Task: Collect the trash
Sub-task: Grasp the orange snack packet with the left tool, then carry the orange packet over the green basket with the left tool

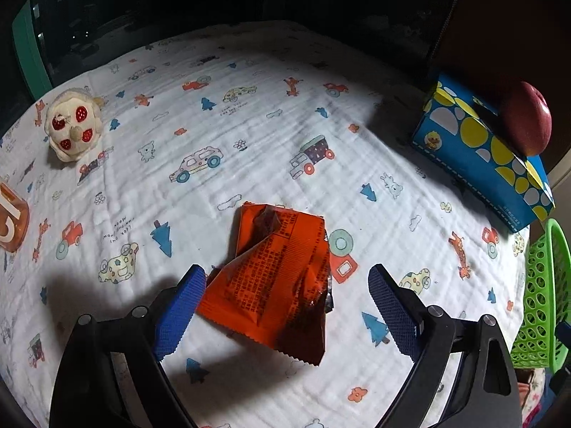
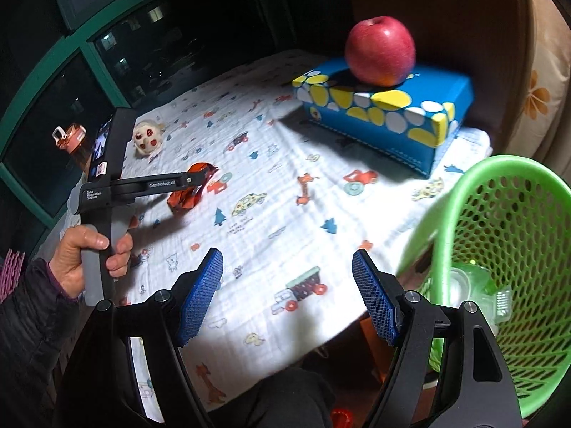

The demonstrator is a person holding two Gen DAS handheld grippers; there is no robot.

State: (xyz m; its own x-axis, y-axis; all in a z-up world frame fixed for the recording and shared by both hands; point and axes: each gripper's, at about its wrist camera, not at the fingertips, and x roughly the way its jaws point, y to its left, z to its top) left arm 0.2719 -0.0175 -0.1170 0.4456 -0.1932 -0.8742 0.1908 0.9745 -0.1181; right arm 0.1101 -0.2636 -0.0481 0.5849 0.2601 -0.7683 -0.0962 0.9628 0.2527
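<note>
Overall, a table (image 1: 271, 114) covered by a white cloth (image 1: 249, 149) printed with cars, trees and animals carries everything listed.

Green mesh basket (image 2: 514, 249): off the table's right edge, tilted, a clear plastic piece lying inside it.

Blue tissue box (image 2: 385, 114) with yellow and white dots: far right corner of the table, flat.

Red apple (image 2: 380, 50): resting on top of the tissue box.

Orange snack wrapper (image 1: 274, 278), crumpled, printed side up: near the front edge of the table, towards its left side, well apart from the basket.

Left claw (image 1: 287, 278): spread wide, blue pads either side of the wrapper; the left pad overlaps the wrapper's edge in view, contact uncertain, the right pad clear of it. A hand (image 2: 85, 253) in a dark sleeve grips its handle.

Right claw (image 2: 287, 267): spread, nothing between its pads, over the table's front edge just beside the basket.

Plush toy (image 1: 73, 128), cream with red spots: far left part of the table.

Orange bottle (image 2: 73, 142): beyond the left edge.
</note>
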